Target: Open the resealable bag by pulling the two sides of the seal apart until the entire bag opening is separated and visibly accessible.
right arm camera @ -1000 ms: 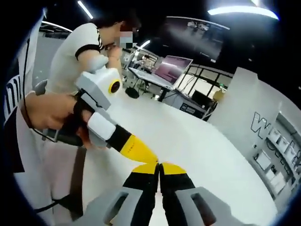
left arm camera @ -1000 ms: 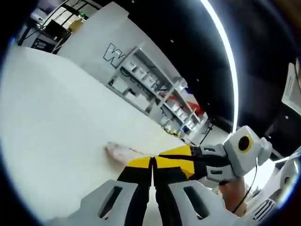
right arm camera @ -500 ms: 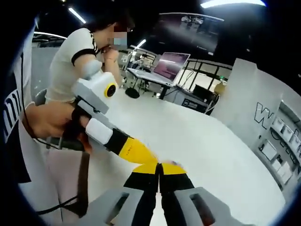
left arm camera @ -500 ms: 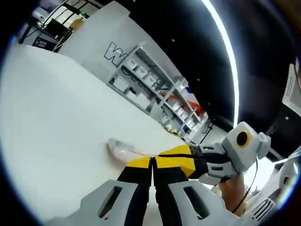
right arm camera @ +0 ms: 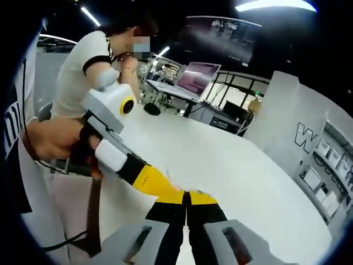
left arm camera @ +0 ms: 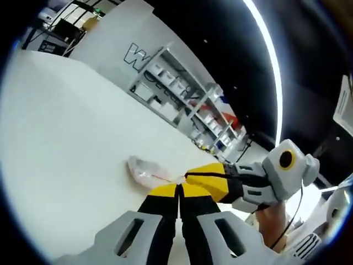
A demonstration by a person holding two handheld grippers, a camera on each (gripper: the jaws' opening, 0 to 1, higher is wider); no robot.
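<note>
A: One resealable bag (left arm camera: 144, 170), clear film, lying on the white surface (left arm camera: 60, 127) just past the tips of the left gripper (left arm camera: 177, 190). Looks light, soft and crinkly, probably slick too, so it would slide or lift instead of resisting a pull.

B: Where should it be taken?

A: At the seal strip, one side per gripper, close to the edge where the film is doubled and a bit stiffer. The thin red line along the bag may be the seal, hard to be sure.

B: Fingers?

A: Left gripper's fingers are clenched together, no gap. The right gripper (right arm camera: 186, 195) is the same, pressed tight. The two sets of tips meet near the bag's near end; whether film is pinched between them can't be told from either view.

B: Counts?

A: One bag, two grippers, one surface. The right gripper view shows one hand (right arm camera: 52, 144) on the left gripper's handle and one person (right arm camera: 91, 69) standing behind. Shelving (left arm camera: 182, 102) is in the background, a laptop (right arm camera: 196, 77) on a far desk.
</note>
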